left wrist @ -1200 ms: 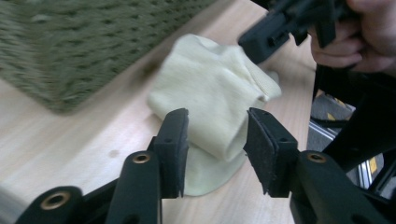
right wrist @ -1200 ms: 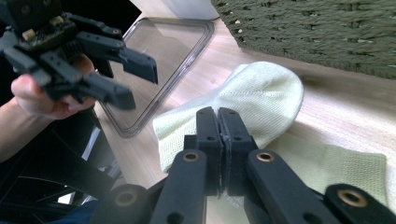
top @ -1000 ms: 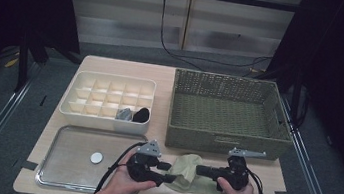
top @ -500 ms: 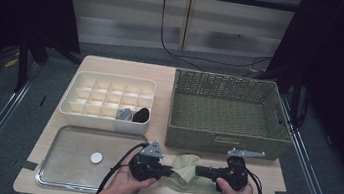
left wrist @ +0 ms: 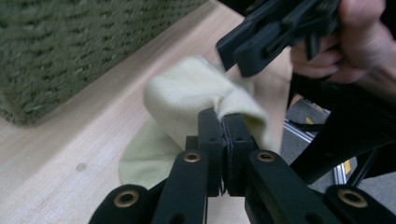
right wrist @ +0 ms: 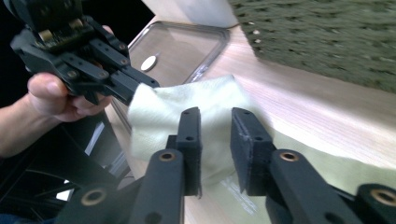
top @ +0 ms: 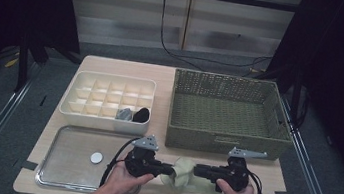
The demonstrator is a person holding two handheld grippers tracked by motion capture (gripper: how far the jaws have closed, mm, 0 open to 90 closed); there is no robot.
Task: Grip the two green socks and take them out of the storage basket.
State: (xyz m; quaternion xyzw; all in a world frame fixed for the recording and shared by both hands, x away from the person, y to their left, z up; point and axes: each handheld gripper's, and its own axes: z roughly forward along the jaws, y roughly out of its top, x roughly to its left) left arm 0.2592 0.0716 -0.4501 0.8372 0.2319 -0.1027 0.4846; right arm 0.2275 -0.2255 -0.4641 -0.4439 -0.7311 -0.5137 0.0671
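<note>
Folding a pale yellow-green cloth (top: 185, 175) at the table's near edge, just in front of the woven basket (top: 228, 112) and right of the metal tray (top: 71, 157). Left gripper (left wrist: 223, 140) is clamped shut on a raised fold of the cloth, lifting it off the wood, likely to carry that edge over. Right gripper (right wrist: 215, 128) has just been opening; its jaws now stand apart with cloth between them but not pinched, so I judge it is releasing to hand the fold across
</note>
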